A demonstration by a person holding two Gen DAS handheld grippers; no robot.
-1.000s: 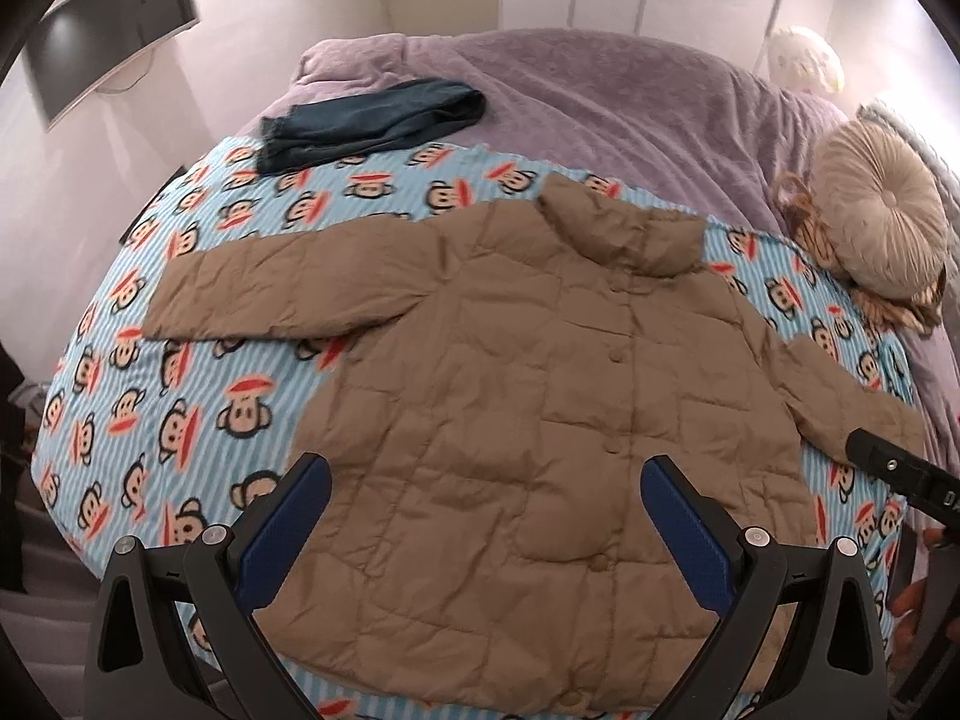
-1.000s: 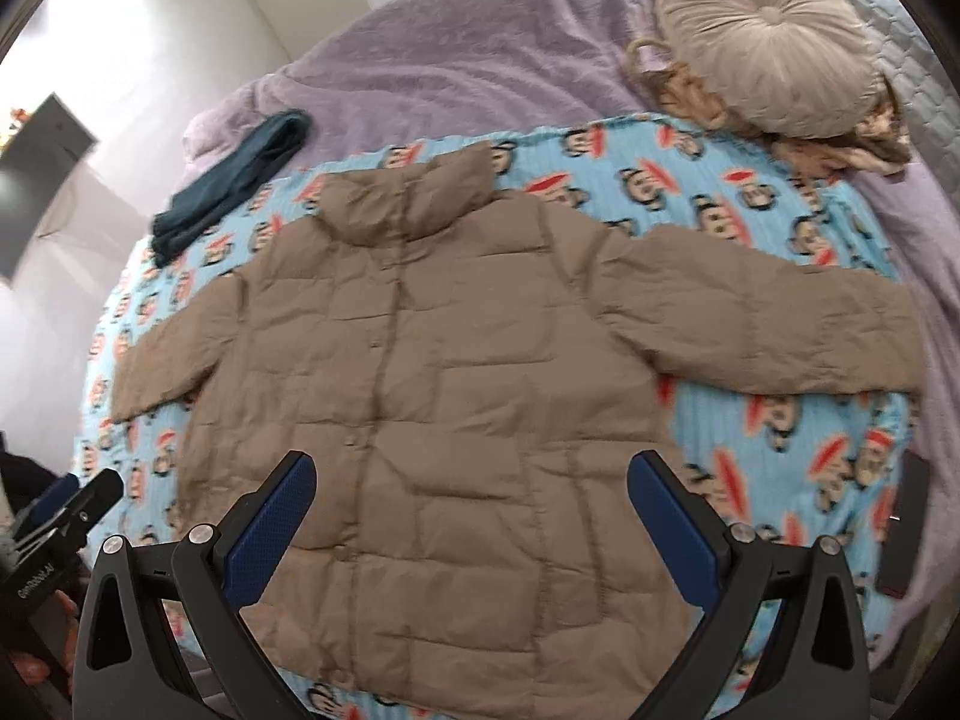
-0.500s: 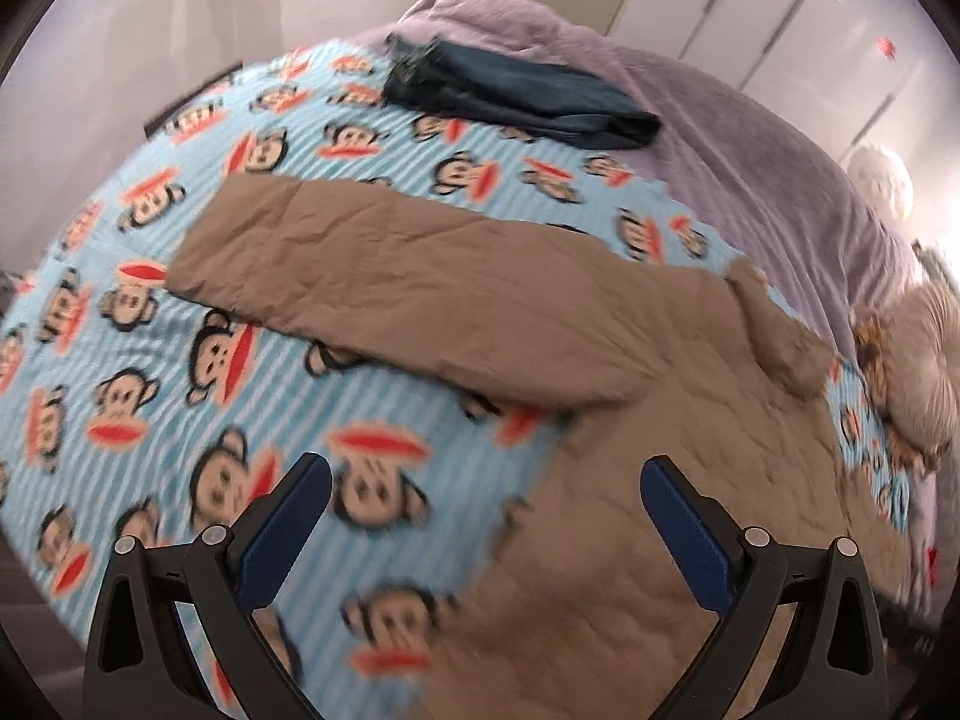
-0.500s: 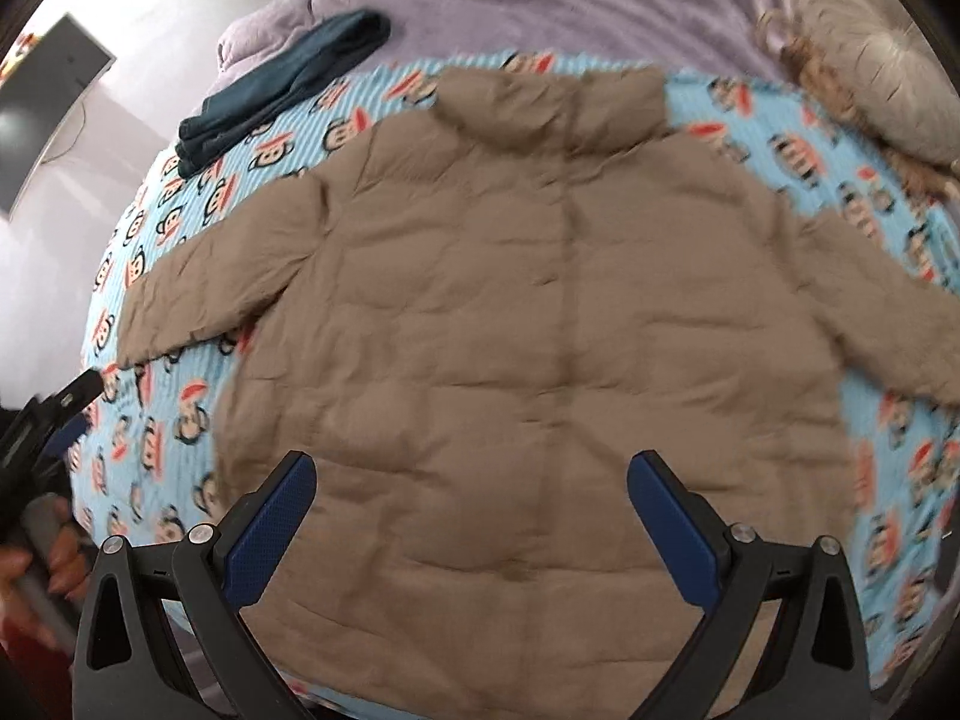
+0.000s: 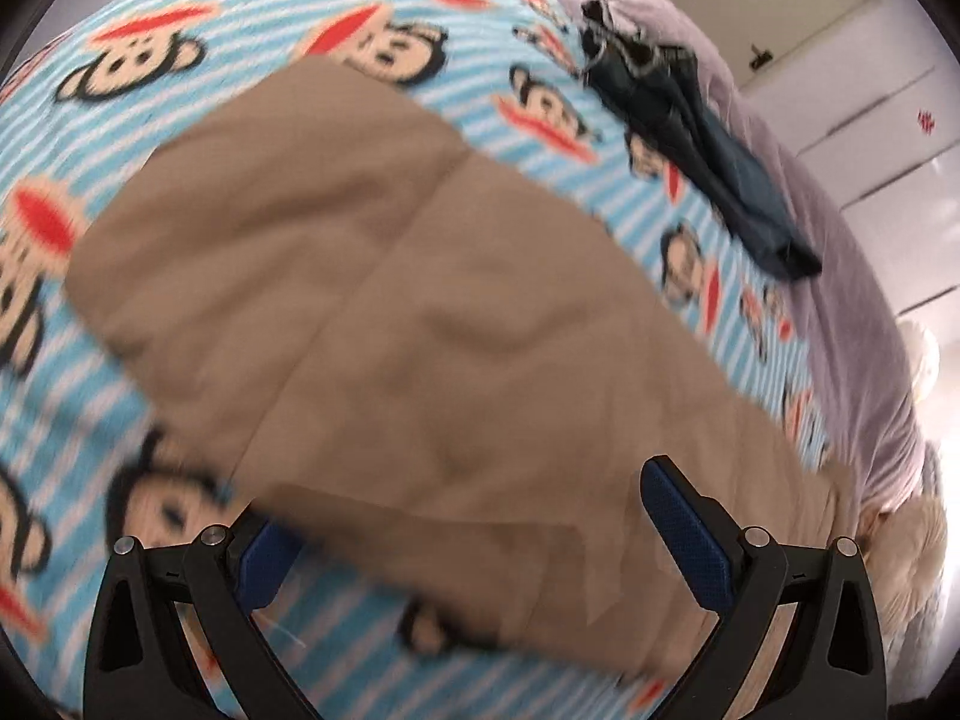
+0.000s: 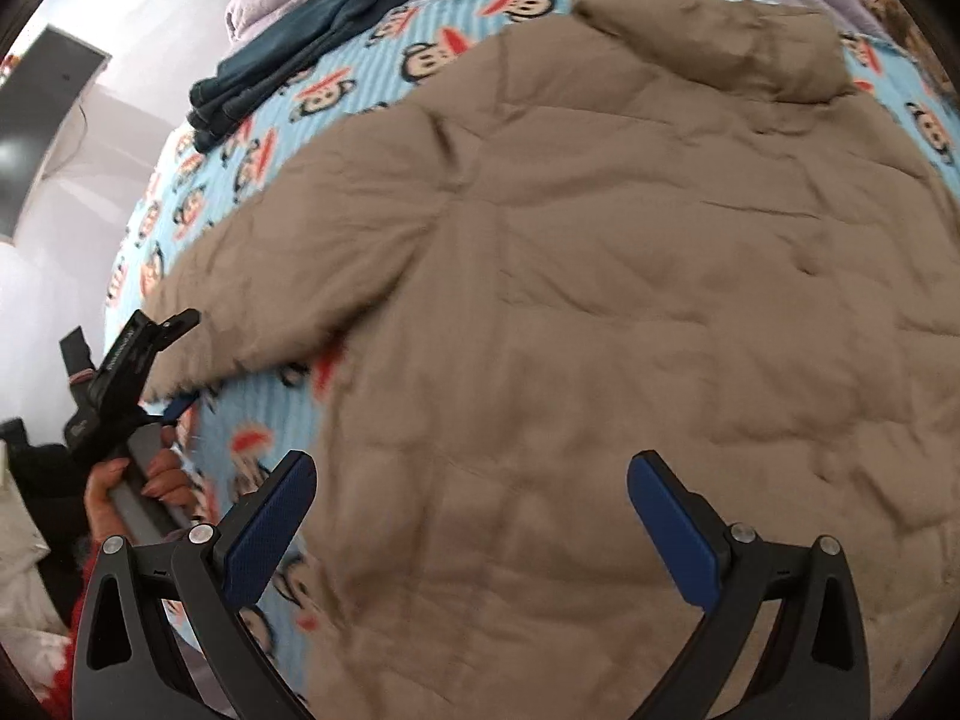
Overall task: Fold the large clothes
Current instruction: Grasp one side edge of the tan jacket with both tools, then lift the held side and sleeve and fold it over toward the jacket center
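At the bed's left edge the left gripper (image 5: 468, 531) hangs spread wide over the puffy tan jacket's (image 6: 600, 312) sleeve (image 5: 372, 300), its left pad partly under the cuff edge. The quilted jacket lies flat on a striped monkey-print blanket (image 6: 372, 66). The right gripper (image 6: 471, 519), jaws apart, hovers over the hem.

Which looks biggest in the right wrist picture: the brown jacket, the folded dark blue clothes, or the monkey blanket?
1. Brown jacket: fills most of the picture, though it lies closest to the camera.
2. Monkey blanket: the part showing is smaller; the jacket hides the rest.
3. Folded dark blue clothes: smallest, and farthest away.
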